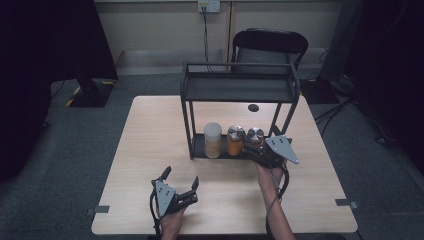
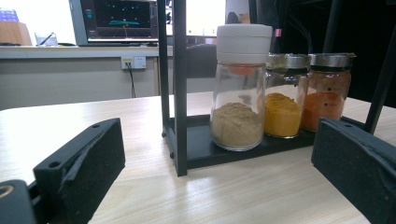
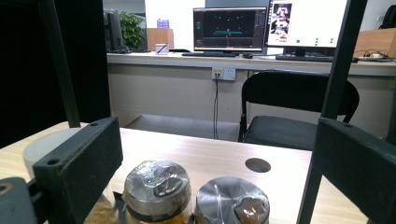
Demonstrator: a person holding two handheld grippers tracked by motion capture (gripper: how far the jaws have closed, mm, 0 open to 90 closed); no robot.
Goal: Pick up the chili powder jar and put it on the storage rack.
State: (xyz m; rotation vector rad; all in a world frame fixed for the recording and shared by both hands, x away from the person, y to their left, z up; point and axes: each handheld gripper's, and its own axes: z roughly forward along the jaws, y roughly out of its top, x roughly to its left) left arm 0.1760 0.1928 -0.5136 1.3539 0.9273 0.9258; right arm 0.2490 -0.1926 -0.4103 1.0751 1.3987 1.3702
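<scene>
**A:** Jars first: where are they, seen from the high view?

**B:** Three spice jars stand in a row on the bottom shelf of a black metal rack (image 1: pixel 240 89), which sits on a pale wooden table (image 1: pixel 150 135). From left to right there is a white-capped jar (image 1: pixel 212 140), a middle jar (image 1: pixel 235 140) with a metal lid, and a right-hand jar (image 1: pixel 255 136), also metal-lidded. The right gripper (image 1: pixel 260 149) is at the rack's front right, right up against the right-hand jar. The left gripper (image 1: pixel 180 179) sits well apart, nearer the table's front edge, with its jaws spread and nothing between them.

**A:** And the left gripper view?

**B:** Both black jaws rise wide apart at the bottom corners. Beyond them the white-capped jar (image 2: pixel 239 88) holds tan powder, the middle jar (image 2: pixel 282 95) yellow, the right-hand jar (image 2: pixel 327 91) orange.

**A:** The right gripper view?

**B:** Its jaws stand open on either side, above the jars. The middle jar's lid (image 3: pixel 156 186) and the right-hand jar's lid (image 3: pixel 232 200) lie just below, unclamped. A black chair (image 3: pixel 294 112) stands behind the table.
</scene>
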